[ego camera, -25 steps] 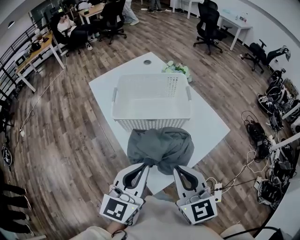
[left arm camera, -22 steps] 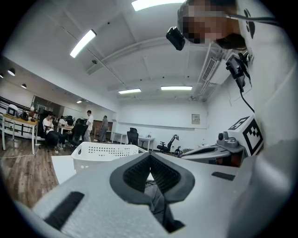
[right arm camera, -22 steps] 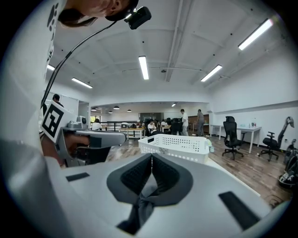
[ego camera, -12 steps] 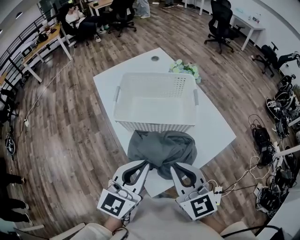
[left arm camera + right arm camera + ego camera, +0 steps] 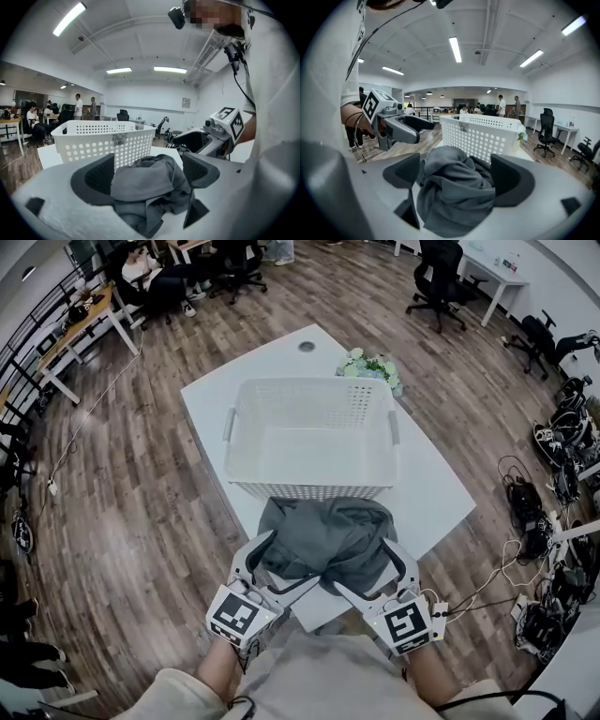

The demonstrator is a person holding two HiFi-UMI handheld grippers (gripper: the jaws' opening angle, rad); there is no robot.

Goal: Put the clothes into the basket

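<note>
On the white bench (image 5: 217, 401), one white perforated laundry basket (image 5: 309, 491), upright, open top up, long side across the view, nothing inside. Just in front of its near wall, at the bench's near edge, one grey garment (image 5: 323, 532), outside the basket, bunched into a crumpled heap. No clear head or tail to the heap; slightly wider from side to side, so long axis roughly along the basket's near wall. Two grippers at the heap's near side: left gripper (image 5: 277, 563) at its left corner, right gripper (image 5: 370, 570) at its right corner, each angled inward. Jaws of both opening, spread wide, grey folds lying loose between them in both gripper views, not pinched. Beyond the basket's far right corner, one small bunch of pale flowers (image 5: 372, 367) on the bench.
</note>
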